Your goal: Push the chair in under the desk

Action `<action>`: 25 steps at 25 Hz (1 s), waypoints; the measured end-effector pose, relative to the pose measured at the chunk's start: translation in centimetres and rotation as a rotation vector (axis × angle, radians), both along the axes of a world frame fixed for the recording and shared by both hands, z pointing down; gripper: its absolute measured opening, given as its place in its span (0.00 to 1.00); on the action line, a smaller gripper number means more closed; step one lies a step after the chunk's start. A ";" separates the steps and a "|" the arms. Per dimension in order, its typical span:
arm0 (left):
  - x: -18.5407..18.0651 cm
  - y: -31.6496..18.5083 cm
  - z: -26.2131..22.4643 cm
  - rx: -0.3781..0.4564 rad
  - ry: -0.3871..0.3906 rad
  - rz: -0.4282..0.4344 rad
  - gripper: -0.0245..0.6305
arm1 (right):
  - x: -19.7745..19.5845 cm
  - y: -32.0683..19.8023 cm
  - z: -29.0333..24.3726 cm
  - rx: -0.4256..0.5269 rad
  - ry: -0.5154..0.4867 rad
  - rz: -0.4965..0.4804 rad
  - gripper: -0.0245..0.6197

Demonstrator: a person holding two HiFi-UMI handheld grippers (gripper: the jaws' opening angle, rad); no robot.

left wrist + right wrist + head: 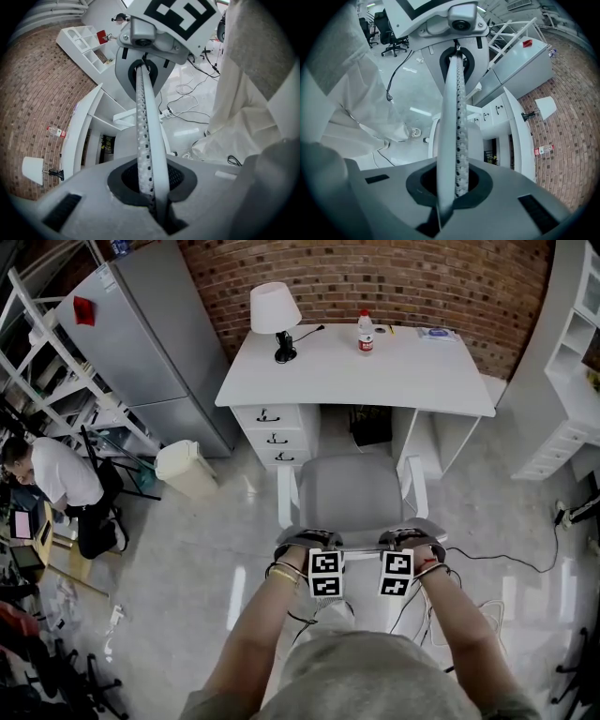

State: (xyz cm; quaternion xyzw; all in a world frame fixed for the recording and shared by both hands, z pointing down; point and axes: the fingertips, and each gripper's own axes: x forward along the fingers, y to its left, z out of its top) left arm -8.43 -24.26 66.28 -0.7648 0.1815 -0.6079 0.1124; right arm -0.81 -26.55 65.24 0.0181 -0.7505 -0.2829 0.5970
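A grey chair (pixel 352 491) with white armrests stands in front of the white desk (pixel 394 376), its seat outside the kneehole. Both grippers hold the top edge of its backrest (pixel 361 546). My left gripper (pixel 305 542) is shut on the left end of that edge and my right gripper (pixel 411 538) on the right end. In the left gripper view the perforated backrest edge (pixel 145 131) runs up from between the jaws of the left gripper (pixel 153 190). The right gripper view shows the same edge (pixel 457 131) clamped in the right gripper (pixel 452 187), with the desk (pixel 518 136) beyond.
On the desk stand a white lamp (pixel 275 310) and a bottle (pixel 366 332); drawers (pixel 272 437) fill its left side. A white bin (pixel 186 468) and grey cabinet (pixel 150 343) stand left, white shelving (pixel 572 362) right. A person (pixel 56 479) crouches far left. Cables (pixel 497 563) cross the floor.
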 end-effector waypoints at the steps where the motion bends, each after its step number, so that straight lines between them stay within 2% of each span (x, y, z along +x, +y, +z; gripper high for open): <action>1: -0.1 -0.3 0.0 0.000 0.000 0.003 0.09 | -0.1 -0.2 0.0 0.000 0.001 0.003 0.05; 25: -2.7 -5.9 -0.3 0.000 0.000 0.077 0.09 | -2.4 -5.5 -0.2 0.013 0.012 0.081 0.05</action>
